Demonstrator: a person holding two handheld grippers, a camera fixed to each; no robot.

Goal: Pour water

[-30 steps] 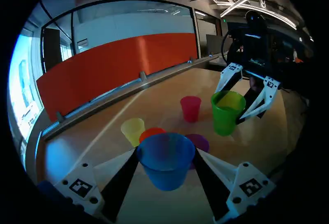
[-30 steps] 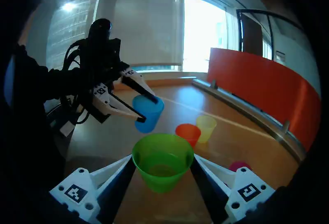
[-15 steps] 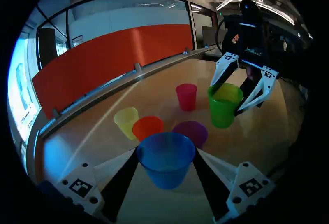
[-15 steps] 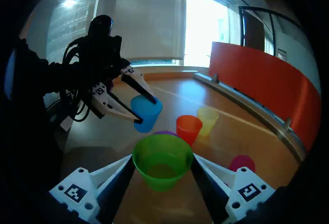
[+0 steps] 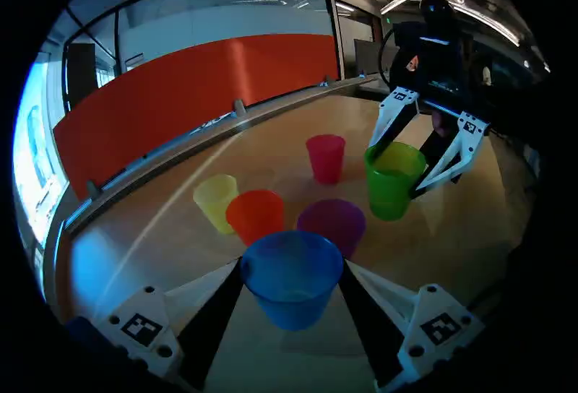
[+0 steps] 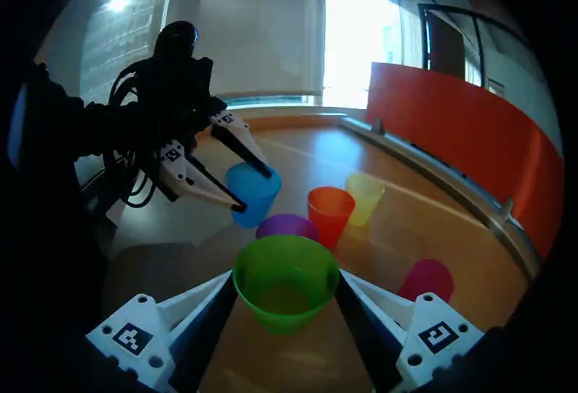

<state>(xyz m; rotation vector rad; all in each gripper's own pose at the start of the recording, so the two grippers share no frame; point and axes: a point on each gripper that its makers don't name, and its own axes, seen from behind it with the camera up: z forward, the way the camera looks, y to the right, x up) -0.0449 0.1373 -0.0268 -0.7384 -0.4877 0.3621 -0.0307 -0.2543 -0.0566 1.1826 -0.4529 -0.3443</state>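
Wooden surface point(image 5: 448, 238): pink cup point(image 5: 325, 158), yellow cup point(image 5: 215, 201), orange cup point(image 5: 254, 216), purple cup point(image 5: 332, 223). Left gripper point(image 5: 291, 266) jaws grip blue cup point(image 5: 291, 299); right gripper point(image 6: 285, 277) jaws, green cup point(image 6: 284, 303).

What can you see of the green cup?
Translucent green cup, plastic by the look, tapered, wider at the open rim, no handle. It is upright, clamped just below the rim between both fingers of the right gripper. Near it are the pink cup and purple cup on the wooden table; whether it touches the table is unclear. Contents hard to tell.
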